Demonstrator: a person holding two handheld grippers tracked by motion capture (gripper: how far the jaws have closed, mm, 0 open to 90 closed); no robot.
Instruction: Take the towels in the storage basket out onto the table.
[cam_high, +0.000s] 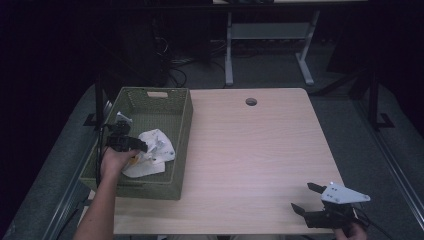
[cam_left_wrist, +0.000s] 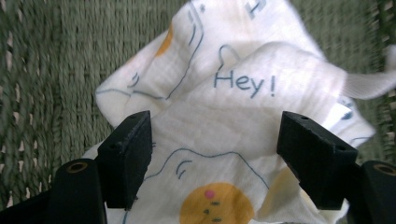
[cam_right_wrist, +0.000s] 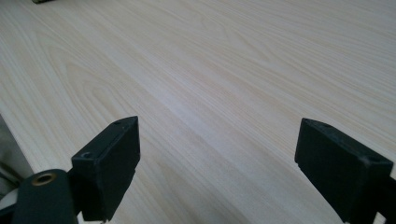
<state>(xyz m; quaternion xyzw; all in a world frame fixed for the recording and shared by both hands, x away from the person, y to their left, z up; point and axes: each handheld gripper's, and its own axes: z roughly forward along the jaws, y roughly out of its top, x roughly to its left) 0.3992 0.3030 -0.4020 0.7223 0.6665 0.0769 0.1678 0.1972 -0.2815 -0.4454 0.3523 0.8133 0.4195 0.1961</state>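
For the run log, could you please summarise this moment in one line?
left gripper: open over cloth in basket | right gripper: open above table

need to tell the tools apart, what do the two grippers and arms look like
Both grippers are black with two blocky, square-tipped jaws. The right gripper carries a light grey three-cornered plate on top. The left gripper trails a black cable. The left forearm is bare, with no sleeve in view.

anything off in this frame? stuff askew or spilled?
Nothing spilled or damaged. The white printed cloth lies crumpled rather than folded in the green basket, with the open left gripper over it. The right gripper is open above the bare table.
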